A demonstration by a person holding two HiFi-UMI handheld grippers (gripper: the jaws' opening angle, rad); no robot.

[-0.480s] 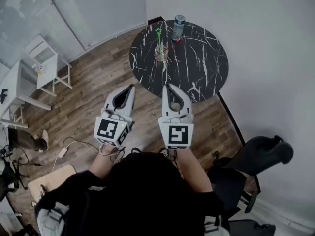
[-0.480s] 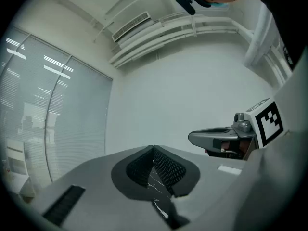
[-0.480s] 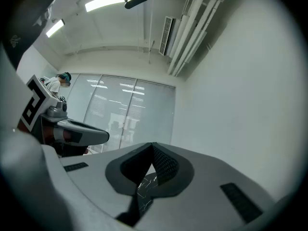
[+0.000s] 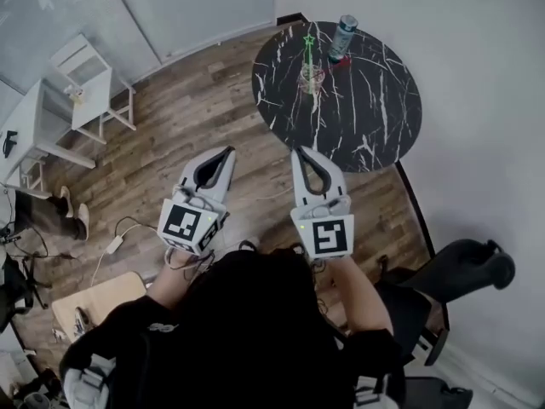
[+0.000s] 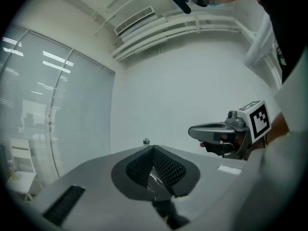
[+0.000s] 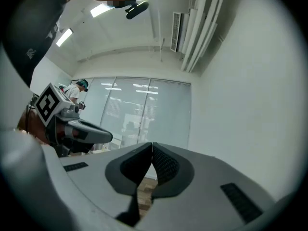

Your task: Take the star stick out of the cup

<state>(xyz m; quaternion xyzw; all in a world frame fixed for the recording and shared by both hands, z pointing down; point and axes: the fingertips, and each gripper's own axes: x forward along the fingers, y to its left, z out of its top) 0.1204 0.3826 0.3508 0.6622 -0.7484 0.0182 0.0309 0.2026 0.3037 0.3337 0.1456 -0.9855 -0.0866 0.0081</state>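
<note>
The star stick (image 4: 308,54) is standing nearly upright in the cup (image 4: 312,78), which is sitting toward the far left edge of the round counter (image 4: 366,118), near a bottle (image 4: 343,34) at the far edge. The stick is looking thin, light and probably stiff, so it is likely asking for only a gentle pinch. The clear cup is looking light enough to tip or lift along with it, and it may be fragile. The best hold is seeming to be the bare shaft between the cup's rim and the star, drawn straight up. The left gripper (image 4: 228,152) and right gripper (image 4: 297,152) are both hovering level over the floor (image 4: 187,118), short of the counter's near edge, their fingers (image 5: 166,167) clenched together on nothing.
</note>
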